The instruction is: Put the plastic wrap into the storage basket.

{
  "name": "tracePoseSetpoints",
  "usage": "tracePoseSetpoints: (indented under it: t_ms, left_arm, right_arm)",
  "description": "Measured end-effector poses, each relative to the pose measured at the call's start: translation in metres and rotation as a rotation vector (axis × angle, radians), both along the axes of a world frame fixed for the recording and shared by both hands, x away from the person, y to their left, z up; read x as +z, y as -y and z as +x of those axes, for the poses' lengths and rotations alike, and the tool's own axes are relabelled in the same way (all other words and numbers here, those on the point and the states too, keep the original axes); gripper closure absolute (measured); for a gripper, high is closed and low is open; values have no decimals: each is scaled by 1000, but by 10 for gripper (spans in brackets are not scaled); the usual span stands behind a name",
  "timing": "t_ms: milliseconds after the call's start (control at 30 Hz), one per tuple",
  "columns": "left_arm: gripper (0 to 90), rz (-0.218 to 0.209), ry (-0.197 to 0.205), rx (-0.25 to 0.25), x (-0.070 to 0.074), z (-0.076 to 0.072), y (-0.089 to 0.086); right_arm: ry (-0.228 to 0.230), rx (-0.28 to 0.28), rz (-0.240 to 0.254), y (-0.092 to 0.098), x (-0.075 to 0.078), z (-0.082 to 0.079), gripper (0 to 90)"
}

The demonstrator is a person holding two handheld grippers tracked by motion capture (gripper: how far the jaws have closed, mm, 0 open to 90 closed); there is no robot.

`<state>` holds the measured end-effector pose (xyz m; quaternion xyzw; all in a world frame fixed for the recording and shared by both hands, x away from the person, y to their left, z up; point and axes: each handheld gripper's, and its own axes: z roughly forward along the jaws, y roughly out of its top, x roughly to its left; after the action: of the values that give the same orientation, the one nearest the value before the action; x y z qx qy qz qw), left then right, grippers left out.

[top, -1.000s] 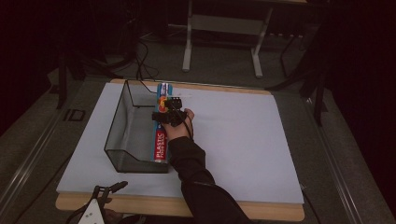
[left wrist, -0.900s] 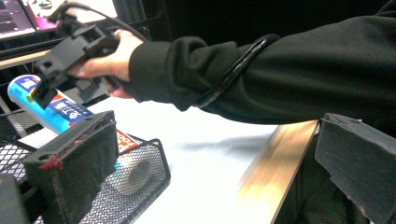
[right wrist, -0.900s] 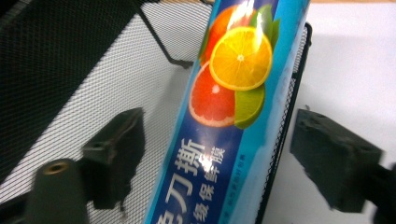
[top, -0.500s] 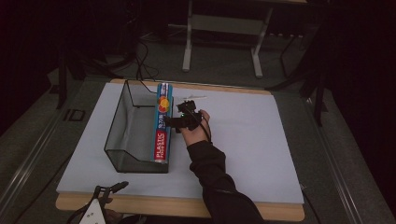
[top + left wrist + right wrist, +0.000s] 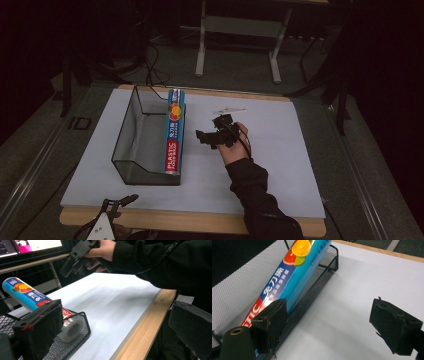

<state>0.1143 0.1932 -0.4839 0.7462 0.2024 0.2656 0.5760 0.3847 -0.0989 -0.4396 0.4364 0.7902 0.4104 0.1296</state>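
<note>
Hanging off the near edge of the desk (image 5: 280, 210), at the bottom left of the high view, the left gripper (image 5: 116, 204) has its jaws spread wide with nothing between them. In the left gripper view its left jaw stands in front of the near corner of the black mesh basket (image 5: 77, 327), and its right jaw sits out past the wooden desk edge, by the person's dark sleeve.

Ahead of that gripper and slightly to its right, the basket (image 5: 131, 150) stands on the white desk top. A blue plastic-wrap box (image 5: 173, 131) lies lengthwise along the basket's right wall, its printed side facing up. One end points toward the left gripper and the other toward the far side of the desk.

Just right of the box, the right gripper (image 5: 214, 135) is held above the desk in the person's right hand (image 5: 233, 145). It is apart from the box, its jaws wide open and empty. In the right gripper view the box (image 5: 294, 277) leans on the mesh wall behind its left jaw, while bare white desk lies between the jaws.

Beyond the right gripper, a small pale object (image 5: 229, 110) lies on the desk; I cannot tell what it is.
</note>
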Motion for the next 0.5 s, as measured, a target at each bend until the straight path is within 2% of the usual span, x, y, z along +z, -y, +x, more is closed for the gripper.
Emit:
tracePoseSetpoints:
  t_ms: [133,400,500]
  left_arm:
    - [2,4,-1,5,0,0,0]
    - [2,1,-5,4,-1,1,1]
    - [2,2,-6,3,-1,1,1]
  right_arm:
    - [10,2,21,17,-1,-9,147]
    - [31,8,-9,47,-2,-21,139]
    - [25,10,-16,57,-5,-26,138]
